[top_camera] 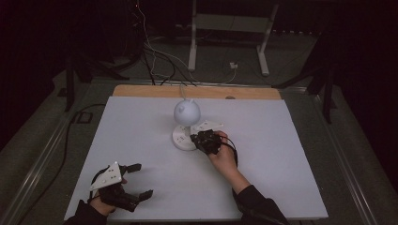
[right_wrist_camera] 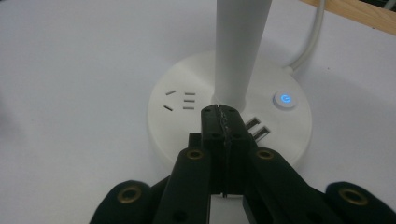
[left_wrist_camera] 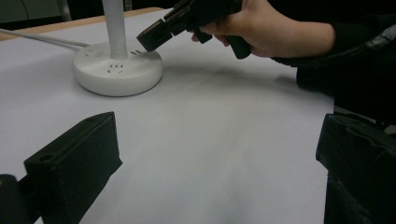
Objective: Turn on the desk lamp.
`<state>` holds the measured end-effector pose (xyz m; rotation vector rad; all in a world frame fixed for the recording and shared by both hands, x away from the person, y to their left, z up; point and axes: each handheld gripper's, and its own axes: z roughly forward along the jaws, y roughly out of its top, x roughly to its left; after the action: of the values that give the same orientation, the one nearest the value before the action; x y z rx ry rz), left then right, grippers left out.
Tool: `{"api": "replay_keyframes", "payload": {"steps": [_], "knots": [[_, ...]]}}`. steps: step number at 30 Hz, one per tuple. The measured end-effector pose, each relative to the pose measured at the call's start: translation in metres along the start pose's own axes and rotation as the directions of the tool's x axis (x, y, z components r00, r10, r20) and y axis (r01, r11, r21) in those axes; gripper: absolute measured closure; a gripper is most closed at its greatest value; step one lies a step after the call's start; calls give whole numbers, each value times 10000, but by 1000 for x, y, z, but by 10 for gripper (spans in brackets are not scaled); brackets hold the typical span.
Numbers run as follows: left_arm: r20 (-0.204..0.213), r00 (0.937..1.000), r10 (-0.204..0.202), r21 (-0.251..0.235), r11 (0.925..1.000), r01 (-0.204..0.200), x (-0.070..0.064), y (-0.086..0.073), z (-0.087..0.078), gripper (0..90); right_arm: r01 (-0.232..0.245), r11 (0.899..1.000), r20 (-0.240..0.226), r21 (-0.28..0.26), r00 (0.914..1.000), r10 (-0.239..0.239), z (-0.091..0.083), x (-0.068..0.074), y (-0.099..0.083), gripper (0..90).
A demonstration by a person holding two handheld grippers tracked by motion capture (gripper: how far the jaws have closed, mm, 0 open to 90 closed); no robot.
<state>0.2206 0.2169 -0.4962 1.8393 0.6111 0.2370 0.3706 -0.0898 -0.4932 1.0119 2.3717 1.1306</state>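
White desk lamp [top_camera: 186, 123] is stood at worktop [top_camera: 141, 140] centre, power button [right_wrist_camera: 285, 99] lit blue. Right gripper [top_camera: 202, 139] is held at lamp base's 4 o'clock, jaws pressed closed, nothing btwn. Left gripper [top_camera: 141, 180] is rested at worktop's 7 o'clock, jaws spread wide, empty.

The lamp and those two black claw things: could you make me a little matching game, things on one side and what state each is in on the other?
Things:
1. left gripper
2. right gripper
3. power button on the lamp base
4. lamp head

States:
A. glowing blue
B. jaws pressed together, tips over the base beside the lamp stem
C. round and white, raised above the base
D. jaws spread wide, near the table's front edge

Pairs: 1-D, 2-B, 3-A, 4-C
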Motion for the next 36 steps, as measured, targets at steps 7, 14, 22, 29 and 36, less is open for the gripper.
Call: {"api": "replay_keyframes", "payload": {"steps": [7,14,22,29,36], "knots": [[-4,10000,29,28,10000,-29,0,0,0,2,-37,9999,97,148,9999,36,6,1,-4,900],[15,10000,64,44,10000,-64,-1,0,0,2,1,9998,143,179,9999,-4,7,1,-4,900],[9,10000,15,54,10000,-15,0,0,1,2,15,9998,227,222,9997,-20,8,1,-5,900],[14,10000,7,97,10000,-8,-1,-1,2,2,31,9999,384,119,9993,-36,8,4,-7,900],[-11,10000,-35,62,10000,35,0,-1,1,2,-68,10000,258,60,9996,66,2,3,-1,900]]}}
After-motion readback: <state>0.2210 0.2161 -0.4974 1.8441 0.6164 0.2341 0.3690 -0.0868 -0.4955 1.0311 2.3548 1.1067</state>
